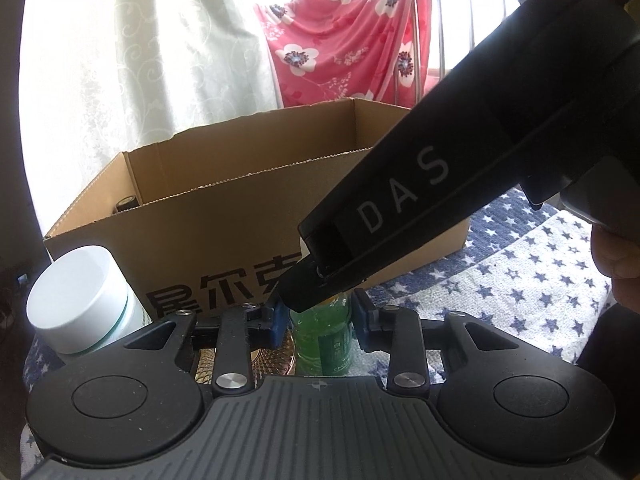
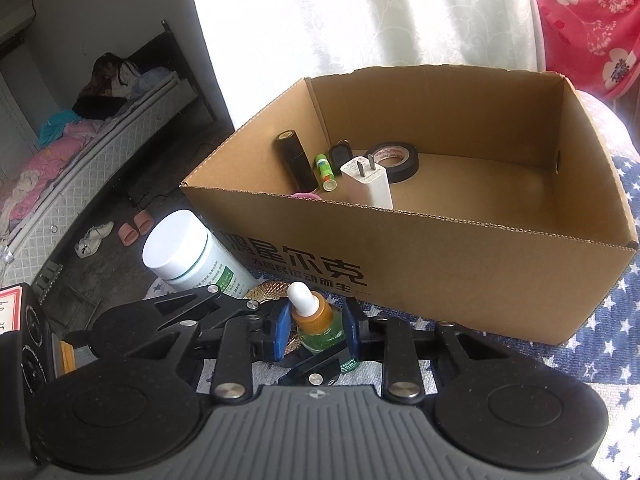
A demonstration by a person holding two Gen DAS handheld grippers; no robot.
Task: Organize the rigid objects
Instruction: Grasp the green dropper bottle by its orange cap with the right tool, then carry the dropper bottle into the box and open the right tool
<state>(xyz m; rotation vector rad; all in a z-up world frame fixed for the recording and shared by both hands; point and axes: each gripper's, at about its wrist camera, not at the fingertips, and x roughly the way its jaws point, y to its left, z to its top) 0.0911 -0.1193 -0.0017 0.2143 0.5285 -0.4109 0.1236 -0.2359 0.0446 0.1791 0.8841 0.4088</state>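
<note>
Left wrist view first: the white jar (image 1: pixel 78 300) stands at far left against the cardboard box (image 1: pixel 224 224), and the left gripper (image 1: pixel 320 318) straddles the green dropper bottle (image 1: pixel 322 340) at its body, blue pads close on either flank — whether they actually press I cannot tell. The right gripper's black body (image 1: pixel 460 168) slants down across the frame onto the bottle's top.

Right wrist view, again from the left: the jar (image 2: pixel 188 252) stands beside the box wall, then the right gripper (image 2: pixel 316 330) with its pads drawn in at the bottle's orange collar (image 2: pixel 310 314) under the white teat; contact looks likely, but I can't confirm it. The bottle sits on the starred cloth (image 2: pixel 600 320), just in front of the box.

Two grips on one small bottle, so squeeze evenly and lift straight up before going forward. The near box rim (image 2: pixel 440 224) is the edge to clear. Inside, a dark cylinder (image 2: pixel 294 160), a charger plug (image 2: pixel 370 182) and a tape roll (image 2: pixel 394 160) crowd the left — the right half is bare, the roomier landing spot.
</note>
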